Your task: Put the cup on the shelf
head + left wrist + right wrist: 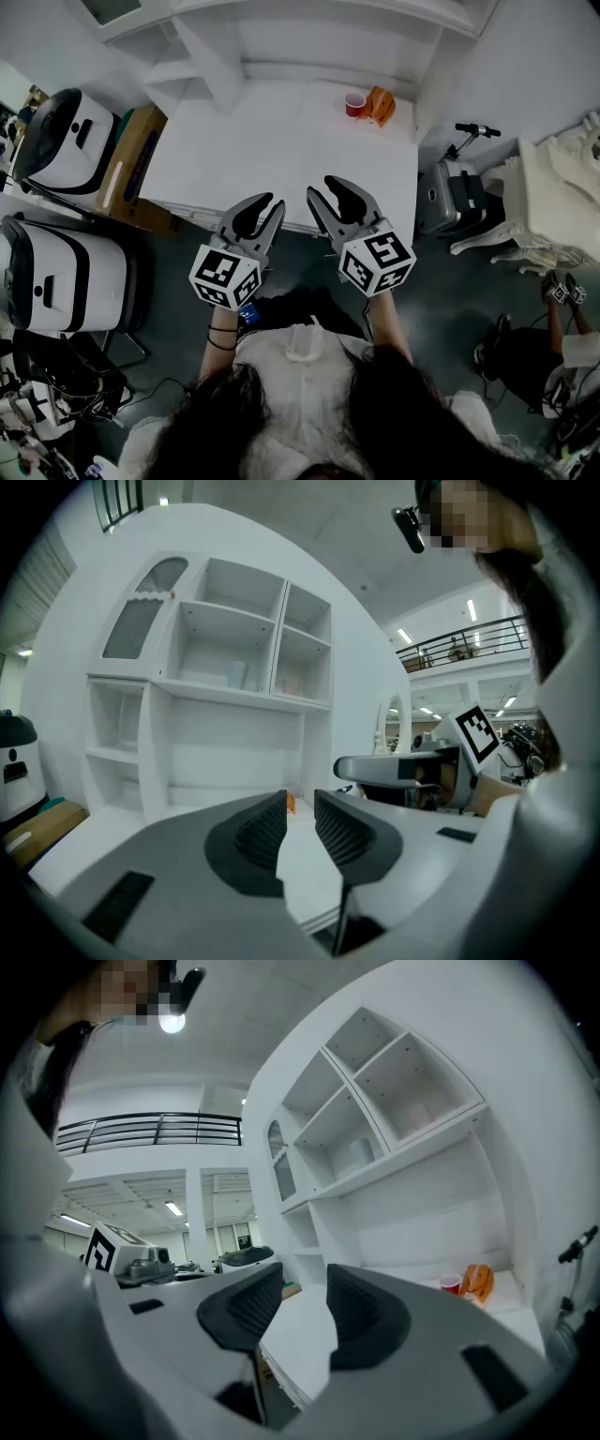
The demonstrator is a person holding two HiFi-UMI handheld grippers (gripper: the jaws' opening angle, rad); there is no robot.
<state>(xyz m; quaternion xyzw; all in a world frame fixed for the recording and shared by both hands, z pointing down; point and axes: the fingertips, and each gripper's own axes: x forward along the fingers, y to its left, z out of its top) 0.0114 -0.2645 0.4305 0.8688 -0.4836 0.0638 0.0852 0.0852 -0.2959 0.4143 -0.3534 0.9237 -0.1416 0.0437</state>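
A small red cup [355, 104] stands upright at the far right of the white desk top [253, 150], right beside an orange bag [382, 106]. The right gripper view shows the cup [451, 1284] and bag [478, 1282] far off under the white shelf unit [394, 1091]. Both grippers hover at the desk's near edge, well short of the cup. My left gripper [262, 204] [300, 804] has a narrow gap between its jaws and holds nothing. The jaws of my right gripper [325, 190] [305, 1281] stand apart and empty too.
The shelf unit [309, 28] rises along the desk's back, with open compartments [234, 635] above. Two white-and-black machines [66, 141] [56, 272] and a cardboard box [131, 164] sit to the left. A scooter [459, 192] and white ornate furniture [562, 197] stand to the right.
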